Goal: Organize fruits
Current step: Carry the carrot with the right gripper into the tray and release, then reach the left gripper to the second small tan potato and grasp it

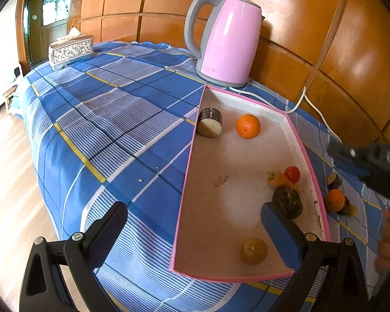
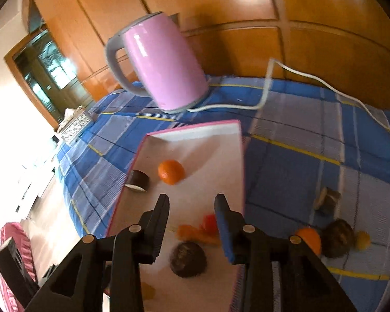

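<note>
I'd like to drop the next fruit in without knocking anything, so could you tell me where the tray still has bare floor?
The middle of the pink-rimmed tray is bare, between the orange at the far end and the yellowish citrus at the near end. The right wall is crowded: red tomato, orange pepper and dark round fruit cluster there.

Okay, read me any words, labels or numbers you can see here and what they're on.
Nothing can be read.
Pink electric kettle: a small dark mark low on its body, too blurred to read.
Pink-edged shallow cardboard tray: faint reddish print on its far inner wall, too small to read.
Ornate silver tissue box: pattern only, no text.
</note>
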